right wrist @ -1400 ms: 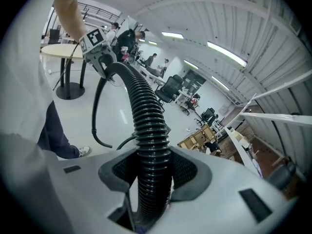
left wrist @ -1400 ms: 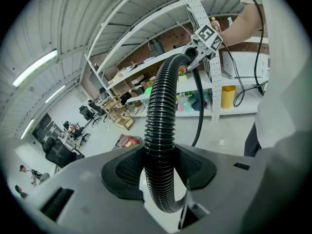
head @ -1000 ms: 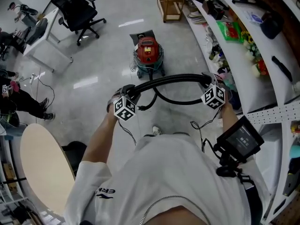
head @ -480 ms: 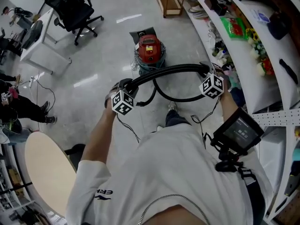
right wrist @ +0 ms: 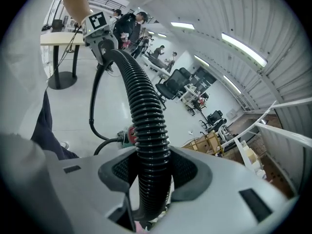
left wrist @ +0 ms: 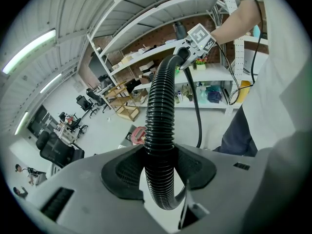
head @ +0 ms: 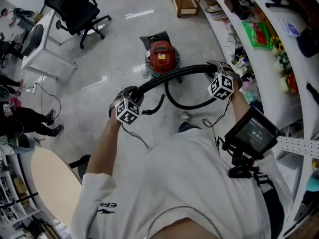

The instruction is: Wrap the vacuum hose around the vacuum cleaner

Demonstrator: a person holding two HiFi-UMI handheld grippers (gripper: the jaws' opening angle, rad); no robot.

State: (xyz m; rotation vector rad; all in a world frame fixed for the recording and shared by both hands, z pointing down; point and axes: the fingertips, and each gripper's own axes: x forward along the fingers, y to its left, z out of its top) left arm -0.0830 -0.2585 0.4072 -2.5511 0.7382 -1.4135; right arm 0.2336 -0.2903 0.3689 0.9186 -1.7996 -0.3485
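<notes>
Right gripper (right wrist: 152,173) clamps the black vacuum hose (right wrist: 141,106) at lower centre; hose arcs to the left gripper (right wrist: 104,47), upper left.

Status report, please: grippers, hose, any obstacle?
Left gripper shut on hose, right gripper too. Hose arches between them. Vacuum cleaner ahead on floor; no obstacle seen.

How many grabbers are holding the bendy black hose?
2. The left hand-held gripper clamps the hose at the picture's left, and the right hand-held gripper clamps it at the right. No others seem hidden.
</notes>
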